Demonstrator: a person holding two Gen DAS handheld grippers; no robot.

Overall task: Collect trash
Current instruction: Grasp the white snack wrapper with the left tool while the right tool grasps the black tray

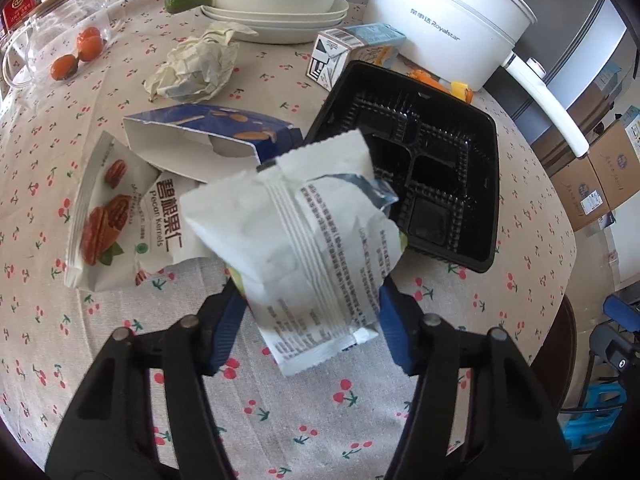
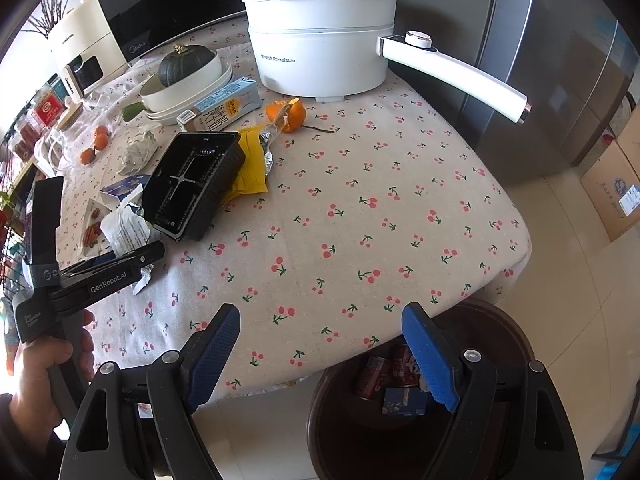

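My left gripper (image 1: 310,316) is shut on a torn white snack wrapper (image 1: 304,240) and holds it a little above the table; the wrapper also shows in the right wrist view (image 2: 126,228). Beyond it lie a pecan kernels bag (image 1: 116,216), an open blue and white carton (image 1: 208,140), a black plastic tray (image 1: 424,160), a crumpled paper (image 1: 196,66) and a milk carton (image 1: 356,52). My right gripper (image 2: 320,356) is open and empty over the table's near edge, above a dark round trash bin (image 2: 400,420) that holds cans and a blue box.
A white Royalstar pot (image 2: 320,56) with a long handle stands at the back. A yellow wrapper (image 2: 250,164) and orange peel (image 2: 286,114) lie by the tray. Bowls with a squash (image 2: 184,68), small oranges (image 1: 76,56) and cardboard boxes (image 1: 592,176) on the floor are around.
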